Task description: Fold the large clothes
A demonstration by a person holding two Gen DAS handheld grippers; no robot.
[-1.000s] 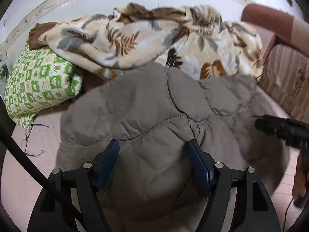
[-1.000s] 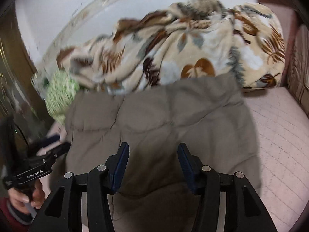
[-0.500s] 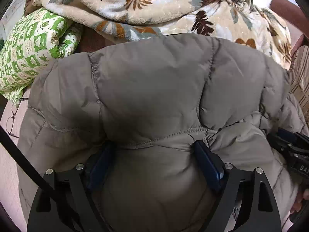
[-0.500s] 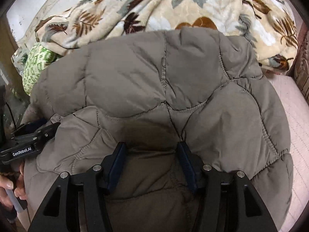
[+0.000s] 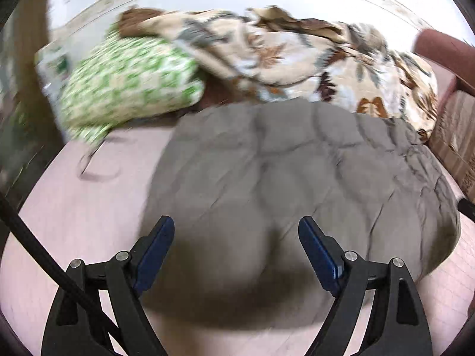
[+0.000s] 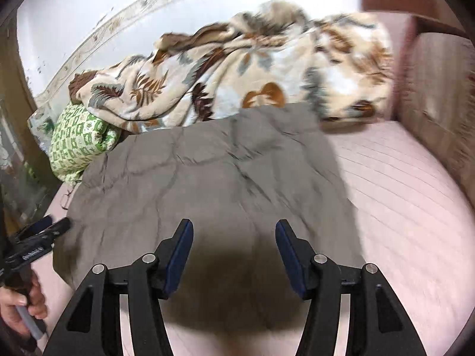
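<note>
A grey-brown quilted puffer garment [image 5: 291,184] lies folded in a mound on the pink bed; it also shows in the right wrist view [image 6: 213,184]. My left gripper [image 5: 236,237] is open and empty, raised above the garment's near edge. My right gripper [image 6: 234,238] is open and empty, also raised above the near edge. The left gripper's tip [image 6: 50,228] shows at the garment's left side in the right wrist view. Both views are motion-blurred.
A leaf-print fleece blanket [image 5: 297,59] is heaped behind the garment, with a green-and-white pillow [image 5: 127,89] to its left. A padded headboard [image 6: 439,95] stands at the right. Bare pink mattress [image 6: 409,207] lies right of the garment. A thin cord [image 5: 98,172] lies on the mattress at left.
Both grippers were pressed down into the garment half a second ago; now both have lifted back and up, open, and the garment lies flatter on the bed.
</note>
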